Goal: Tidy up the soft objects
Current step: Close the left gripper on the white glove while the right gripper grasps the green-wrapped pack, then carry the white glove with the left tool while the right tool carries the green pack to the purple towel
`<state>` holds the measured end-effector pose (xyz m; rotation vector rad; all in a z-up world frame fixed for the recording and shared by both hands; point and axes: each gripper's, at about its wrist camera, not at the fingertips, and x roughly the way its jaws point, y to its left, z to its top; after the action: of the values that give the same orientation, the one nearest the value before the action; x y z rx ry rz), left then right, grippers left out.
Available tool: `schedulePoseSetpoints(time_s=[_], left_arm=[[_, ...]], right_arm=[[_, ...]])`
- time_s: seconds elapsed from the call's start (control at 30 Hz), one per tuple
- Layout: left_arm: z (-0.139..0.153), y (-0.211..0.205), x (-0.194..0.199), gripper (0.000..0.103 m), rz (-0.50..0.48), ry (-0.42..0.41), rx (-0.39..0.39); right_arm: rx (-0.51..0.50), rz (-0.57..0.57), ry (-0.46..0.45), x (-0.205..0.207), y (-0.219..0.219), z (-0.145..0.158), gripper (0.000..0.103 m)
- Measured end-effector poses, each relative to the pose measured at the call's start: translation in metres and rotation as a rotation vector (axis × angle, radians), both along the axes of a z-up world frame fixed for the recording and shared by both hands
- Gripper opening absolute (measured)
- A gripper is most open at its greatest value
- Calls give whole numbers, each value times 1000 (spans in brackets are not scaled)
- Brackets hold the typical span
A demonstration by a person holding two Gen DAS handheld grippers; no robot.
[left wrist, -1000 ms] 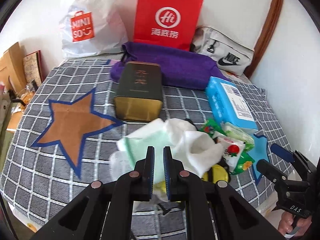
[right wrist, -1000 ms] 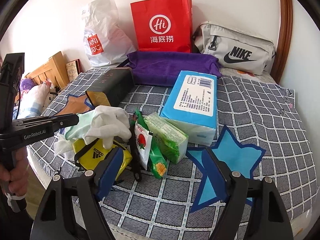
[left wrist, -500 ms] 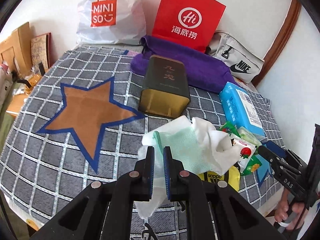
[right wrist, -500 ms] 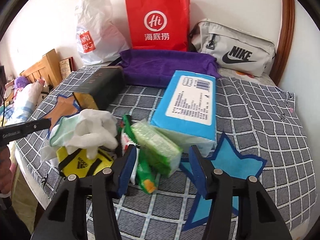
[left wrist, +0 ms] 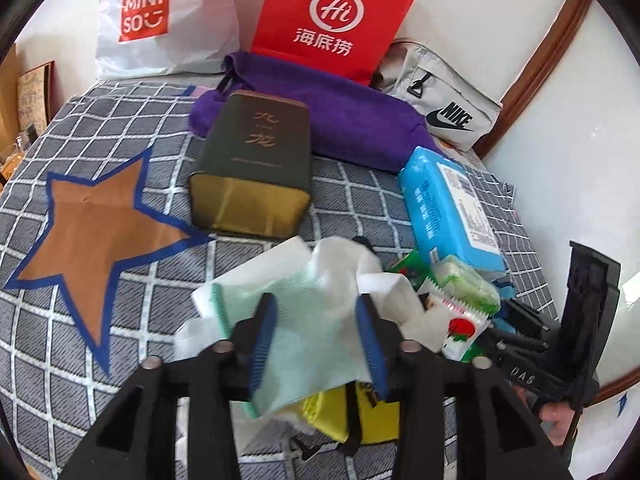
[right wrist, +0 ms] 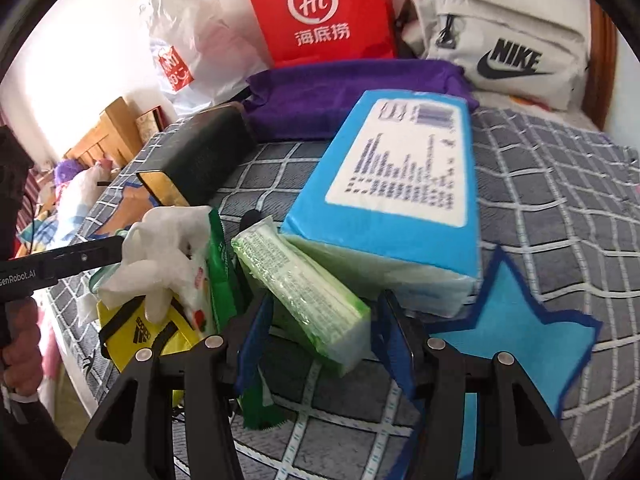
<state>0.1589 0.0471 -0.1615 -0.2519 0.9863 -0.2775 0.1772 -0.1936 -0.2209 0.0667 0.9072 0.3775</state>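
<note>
A heap of soft things lies at the near edge of a grey checked bed cover. A white and pale green cloth lies between the open jaws of my left gripper, on top of a yellow Adidas pouch; it also shows in the right wrist view. My right gripper is open, its jaws on either side of a green tissue pack that leans on a big blue tissue pack. Green snack packets lie beside it.
A dark green tin box lies behind the heap. A purple towel, a red paper bag, a white Miniso bag and a grey Nike bag line the wall. Star patches mark the cover.
My left gripper was shut on the cloth and has opened; the cloth now lies loose on the heap. My right gripper moved forward and narrowed around the green tissue pack.
</note>
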Motion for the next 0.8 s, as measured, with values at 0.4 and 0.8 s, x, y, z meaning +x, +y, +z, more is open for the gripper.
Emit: schedulePoseSetpoints(time_s=[0.4,0.8], left_arm=[[-4,-33,10,33,-17,-48,169],[7,-11,-5,7,-22,-37,-1]], right_arm=[[64,-15,-76,-25,-21,16,31],[7,-135,-71,-52,-58,16,30]])
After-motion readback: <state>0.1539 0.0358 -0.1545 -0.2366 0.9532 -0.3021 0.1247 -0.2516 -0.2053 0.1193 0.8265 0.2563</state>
